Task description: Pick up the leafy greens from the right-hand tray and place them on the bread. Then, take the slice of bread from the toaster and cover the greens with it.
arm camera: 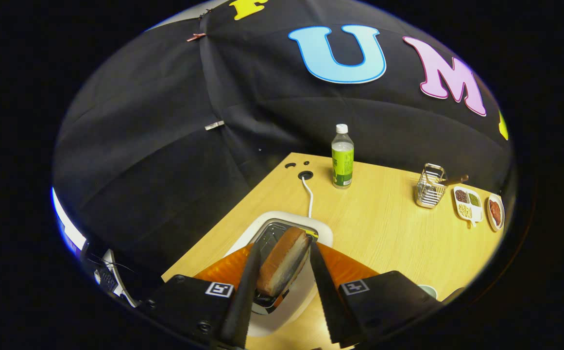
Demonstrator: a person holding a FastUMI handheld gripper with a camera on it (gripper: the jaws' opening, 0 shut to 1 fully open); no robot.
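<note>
Gripper view. The gripper (282,265) is positioned directly over a white toaster (289,253) standing on a light wood-grain surface (384,228). A slice of bread (284,262) stands on edge in the toaster slot, brown crust uppermost, projecting above the slot. The fingers (245,287) are spread moderately, one on each side of the slice. The finger on one flank lies against or very close to the bread; a narrow gap shows between the slice and the other finger. Whether both press on the bread cannot be told.

A white cable (308,194) runs from the back of the toaster to a round grommet hole (305,175) near the far corner of the surface. Just beside that hole stands an upright clear bottle (342,158) with a green label and white cap. Well apart from it, along the far edge, sit a wire holder (429,187) containing a utensil, then a white divided dish (468,204) with small portions of food, then a small dish (495,212) of something red.

Black cloth (165,160) forms the wall behind the surface, hanging in folds. A strip of brighter room (70,228) shows past the cloth's lower edge.
</note>
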